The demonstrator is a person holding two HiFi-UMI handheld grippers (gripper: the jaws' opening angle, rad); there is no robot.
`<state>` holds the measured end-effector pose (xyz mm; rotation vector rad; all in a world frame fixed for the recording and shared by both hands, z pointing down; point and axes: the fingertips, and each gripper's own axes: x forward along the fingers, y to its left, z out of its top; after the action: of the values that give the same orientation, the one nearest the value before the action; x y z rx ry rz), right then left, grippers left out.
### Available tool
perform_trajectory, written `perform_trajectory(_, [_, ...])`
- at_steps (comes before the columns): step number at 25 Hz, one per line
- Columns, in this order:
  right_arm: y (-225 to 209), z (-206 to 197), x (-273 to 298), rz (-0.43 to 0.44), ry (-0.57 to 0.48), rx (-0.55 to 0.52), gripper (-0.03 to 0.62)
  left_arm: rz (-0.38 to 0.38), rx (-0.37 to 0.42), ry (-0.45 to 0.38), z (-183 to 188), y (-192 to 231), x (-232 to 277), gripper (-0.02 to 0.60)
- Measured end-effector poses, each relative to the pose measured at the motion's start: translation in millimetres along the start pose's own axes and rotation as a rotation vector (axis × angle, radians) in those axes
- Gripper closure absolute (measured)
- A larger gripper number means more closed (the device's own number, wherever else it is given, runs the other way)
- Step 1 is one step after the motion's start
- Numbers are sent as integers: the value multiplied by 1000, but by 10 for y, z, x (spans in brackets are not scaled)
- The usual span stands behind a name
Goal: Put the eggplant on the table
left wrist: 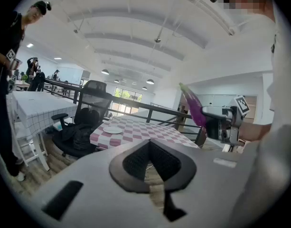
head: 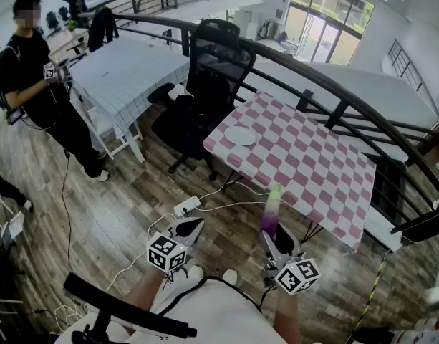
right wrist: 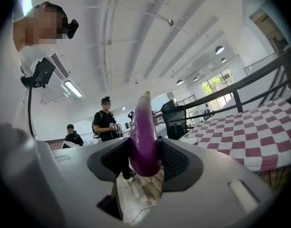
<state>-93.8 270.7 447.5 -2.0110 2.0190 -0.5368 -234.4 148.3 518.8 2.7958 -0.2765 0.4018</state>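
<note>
Purple with a pale green tip, the eggplant (head: 271, 210) stands upright in the right gripper (head: 275, 241). The jaws are spread wide and their black pads press on its thick lower end from both sides. The right gripper view shows the same grip: the eggplant (right wrist: 144, 137) rises between the pads, and its rounded end hangs just below them. It is up in the air above the wooden floor (head: 119, 213), by the near edge of the table (head: 312, 163) and not on it. The table has a pink-and-white checked cloth, and a white plate (head: 240, 135) lies near its far corner. The left gripper (head: 187, 229) is just beside the right one. Its jaw tips meet and nothing is between them. A black chair (head: 205, 92) stands behind the table, and a person (head: 40, 84) in black stands well apart at the left.
</note>
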Motion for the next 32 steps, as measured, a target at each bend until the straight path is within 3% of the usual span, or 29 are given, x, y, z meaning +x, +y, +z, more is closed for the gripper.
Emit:
perform_trajectory(13, [-166,90,5,11,-18,8,381,57,4,-70,270,59,119,575])
perform_trajectory(18, [-252,120,14,4,7,-36,381,61,15,-85,405,54,264,575])
perform_trajectory(32, [-508,74,-50,-13,68,-38,381,35,8,-39,320,-66,511,575])
